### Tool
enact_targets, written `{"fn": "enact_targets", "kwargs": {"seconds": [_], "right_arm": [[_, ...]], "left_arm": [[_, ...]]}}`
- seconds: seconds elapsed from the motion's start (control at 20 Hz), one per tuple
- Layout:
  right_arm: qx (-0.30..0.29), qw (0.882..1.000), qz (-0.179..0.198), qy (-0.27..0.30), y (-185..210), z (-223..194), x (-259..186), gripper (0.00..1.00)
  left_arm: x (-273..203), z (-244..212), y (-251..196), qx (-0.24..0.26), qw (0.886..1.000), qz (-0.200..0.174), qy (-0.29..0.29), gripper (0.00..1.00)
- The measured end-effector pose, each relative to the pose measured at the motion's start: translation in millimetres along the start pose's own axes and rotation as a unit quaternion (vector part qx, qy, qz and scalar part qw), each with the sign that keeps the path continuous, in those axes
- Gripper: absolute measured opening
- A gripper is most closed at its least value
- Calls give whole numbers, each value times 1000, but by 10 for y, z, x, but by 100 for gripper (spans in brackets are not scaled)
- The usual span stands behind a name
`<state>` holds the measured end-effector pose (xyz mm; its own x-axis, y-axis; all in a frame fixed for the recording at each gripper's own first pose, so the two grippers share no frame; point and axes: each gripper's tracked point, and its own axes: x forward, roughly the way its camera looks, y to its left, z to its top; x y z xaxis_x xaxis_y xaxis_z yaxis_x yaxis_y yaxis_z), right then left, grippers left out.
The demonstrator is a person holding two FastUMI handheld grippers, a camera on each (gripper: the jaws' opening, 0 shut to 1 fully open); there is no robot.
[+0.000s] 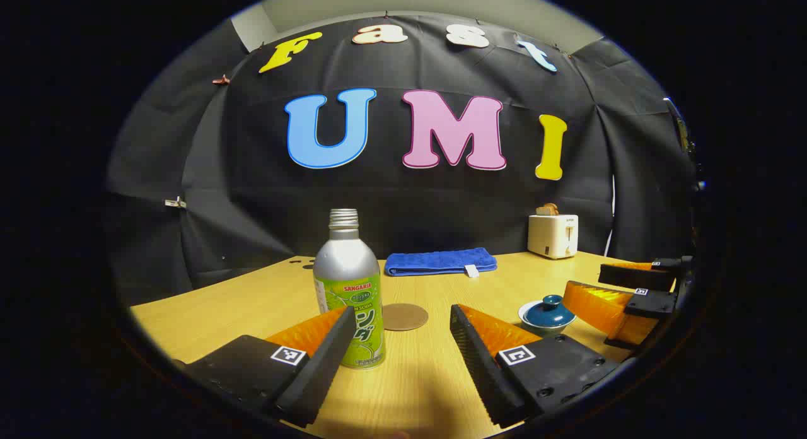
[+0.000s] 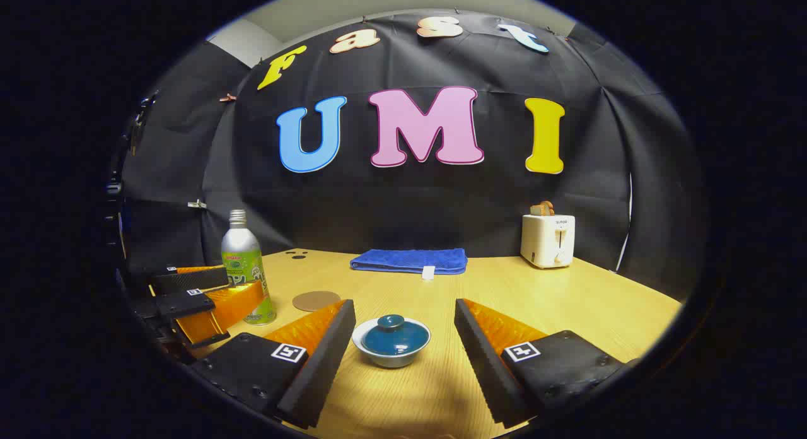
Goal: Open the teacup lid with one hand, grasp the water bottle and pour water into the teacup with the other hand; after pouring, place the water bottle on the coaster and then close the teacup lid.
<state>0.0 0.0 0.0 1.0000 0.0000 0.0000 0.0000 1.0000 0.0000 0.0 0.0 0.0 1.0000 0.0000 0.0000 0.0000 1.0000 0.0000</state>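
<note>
While both grippers hang wide open and grip nothing, we read the layout as set for a two-handed start. We hold the left gripper (image 1: 403, 357) low over the table (image 1: 220, 306), its fingers pointing at the water bottle (image 1: 350, 294), which stands just beyond its left finger, so closing in on the body should take little travel. We hold the right gripper (image 2: 403, 357) the same way, with the teacup (image 2: 391, 342) centred between its spread fingers and slightly ahead, the lid (image 2: 393, 336) seated on top, knob up. That split suggests the right side takes the lid and the left side pours.

The bottle stands upright, its long axis vertical, its uncapped neck pointing straight up. The coaster (image 1: 404, 316) lies flat just beyond the bottle, between it and the cup, a short carry for setting the bottle down. The cup sits upright too, mouth up under the lid.

A folded blue towel (image 2: 410, 261) and a toaster (image 2: 547, 240) rest at the far edge, well apart from the work.
</note>
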Motion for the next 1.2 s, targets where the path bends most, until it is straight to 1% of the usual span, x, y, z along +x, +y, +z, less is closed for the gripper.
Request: {"fn": "enact_targets", "kwargs": {"seconds": [0.2, 0.35, 1.0, 1.2], "right_arm": [[0, 1000, -7, 0, -25, 12, -10, 98], [0, 1000, 6, 1, 23, 4, -9, 98], [0, 1000, 15, 2, 53, -5, 9, 98], [1, 1000, 27, 1, 92, -7, 1, 98]], "left_arm": [[4, -6, 4, 0, 1000, 0, -1, 95], [7, 12, -3, 0, 1000, 0, -1, 95], [-10, 4, -15, 0, 1000, 1, 0, 95], [-13, 9, -16, -1, 1000, 1, 1, 95]]}}
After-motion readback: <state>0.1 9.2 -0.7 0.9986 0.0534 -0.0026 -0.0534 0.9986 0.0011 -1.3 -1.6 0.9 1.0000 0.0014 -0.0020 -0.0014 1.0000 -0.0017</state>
